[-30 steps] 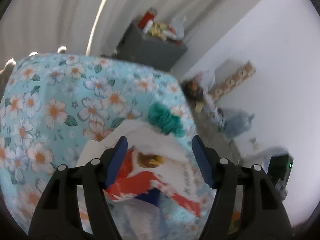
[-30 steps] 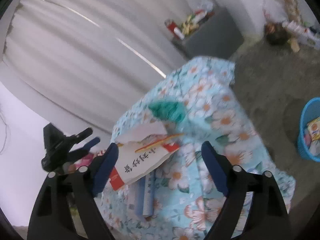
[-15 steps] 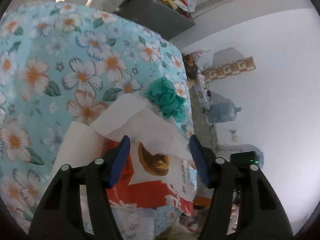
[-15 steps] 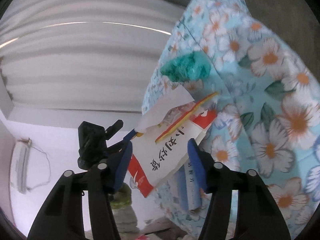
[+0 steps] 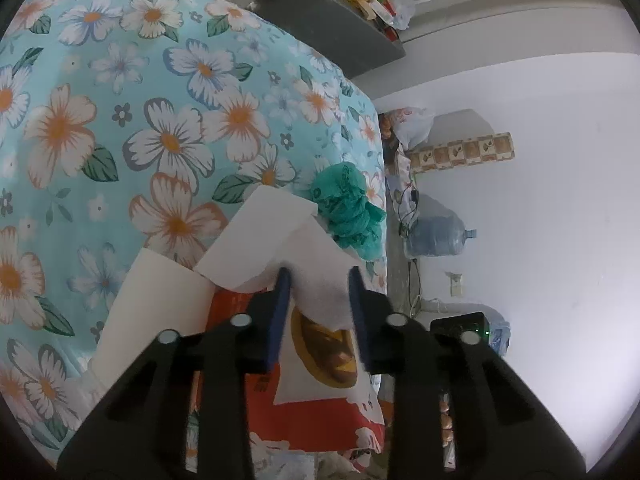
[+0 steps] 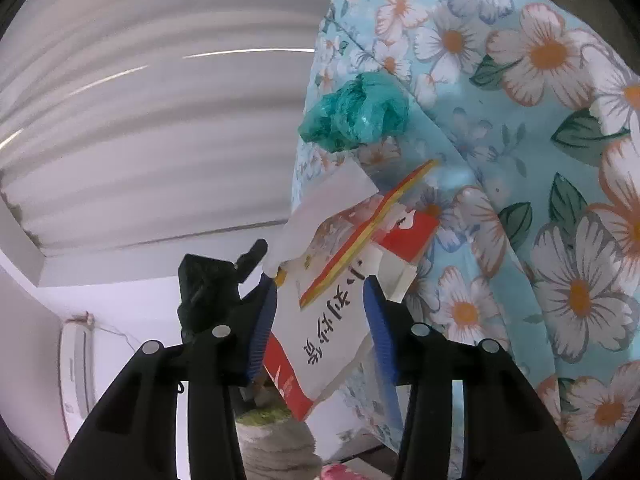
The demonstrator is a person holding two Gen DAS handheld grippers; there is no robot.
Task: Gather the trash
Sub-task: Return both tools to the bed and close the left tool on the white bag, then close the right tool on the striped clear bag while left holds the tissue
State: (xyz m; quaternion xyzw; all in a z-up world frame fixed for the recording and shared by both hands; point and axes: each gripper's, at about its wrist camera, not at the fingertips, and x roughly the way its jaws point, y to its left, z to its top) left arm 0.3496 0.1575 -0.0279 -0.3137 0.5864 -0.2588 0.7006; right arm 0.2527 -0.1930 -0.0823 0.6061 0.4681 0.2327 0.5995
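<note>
A floral tablecloth covers the table, with a small pile of trash at its edge. A crumpled green plastic bag lies just beyond the pile and shows again in the right wrist view. My left gripper is closing its jaws, and a bunched corner of the white tissue fills the gap between the pads. A red-and-white printed packet lies under the tissue. My right gripper is closing too, both pads against the packet's sides. The left gripper's black body appears behind the packet.
A white paper sheet lies beside the pile. A grey cabinet with packets on top stands beyond the table. A water jug and bags sit by the white wall. A pale curtain hangs behind the table edge.
Both grippers came down onto the pile and rolled. The left jaws narrowed around the tissue and the right jaws narrowed around the packet.
</note>
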